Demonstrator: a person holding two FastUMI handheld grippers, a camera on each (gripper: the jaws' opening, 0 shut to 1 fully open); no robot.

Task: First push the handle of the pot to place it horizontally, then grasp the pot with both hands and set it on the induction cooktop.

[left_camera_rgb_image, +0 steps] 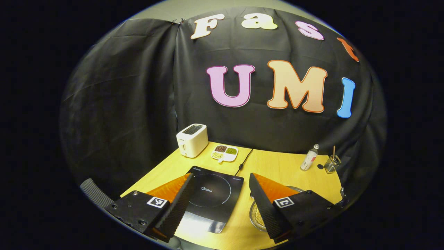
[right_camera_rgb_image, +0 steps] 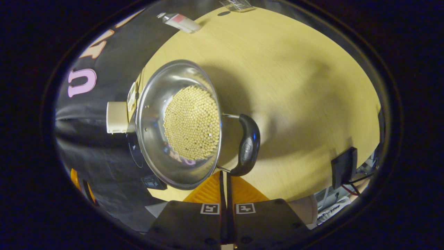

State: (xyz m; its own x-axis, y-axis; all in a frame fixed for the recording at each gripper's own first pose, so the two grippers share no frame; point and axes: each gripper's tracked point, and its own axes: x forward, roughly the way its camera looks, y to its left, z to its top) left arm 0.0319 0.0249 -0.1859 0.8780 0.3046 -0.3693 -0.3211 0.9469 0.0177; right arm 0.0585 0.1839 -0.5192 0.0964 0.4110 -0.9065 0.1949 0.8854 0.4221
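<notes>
- Right tongs (right_camera_rgb_image: pixel 225 177): closed, holding nothing, directly below the handle (right_camera_rgb_image: pixel 247 146) of the pot (right_camera_rgb_image: pixel 180 125) at frame centre; the handle's long axis runs vertically in frame.
- Left tongs (left_camera_rgb_image: pixel 222 205): wide, above the induction cooktop (left_camera_rgb_image: pixel 215 194); pot at lower right on the table (left_camera_rgb_image: pixel 284 166).

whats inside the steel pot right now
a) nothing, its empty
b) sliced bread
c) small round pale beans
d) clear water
c: in the right gripper view the steel pot holds a packed layer of small round pale beans, beside its black handle.
</notes>
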